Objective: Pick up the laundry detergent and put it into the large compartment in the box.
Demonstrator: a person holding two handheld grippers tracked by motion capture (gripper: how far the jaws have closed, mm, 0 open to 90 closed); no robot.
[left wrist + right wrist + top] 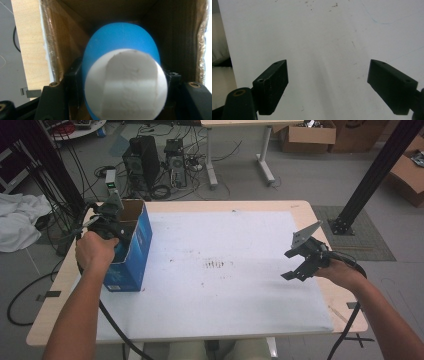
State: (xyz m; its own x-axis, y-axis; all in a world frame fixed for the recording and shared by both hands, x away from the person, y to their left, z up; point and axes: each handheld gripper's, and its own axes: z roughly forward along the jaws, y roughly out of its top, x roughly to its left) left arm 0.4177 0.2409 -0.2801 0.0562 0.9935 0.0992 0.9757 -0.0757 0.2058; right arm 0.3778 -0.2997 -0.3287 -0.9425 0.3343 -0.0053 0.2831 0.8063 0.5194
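Your left tongs (pixel 122 82) gripped blue-white egg-shaped toy (pixel 122 75) inside box (pixel 131 245) at counter's (pixel 225 285) left; looked light, smooth, slippery; hold midsection. Right tongs (pixel 328 85) hung open.

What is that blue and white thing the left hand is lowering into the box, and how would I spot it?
Start at the white table top, then find the open blue cardboard box near its left edge. Over the box's opening, the left gripper is clamped on a rounded object: blue body, flat white end, set against the brown cardboard inside.

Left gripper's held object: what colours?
Blue body with a white end cap, clamped in the left gripper inside the cardboard box. Best in the left gripper view.
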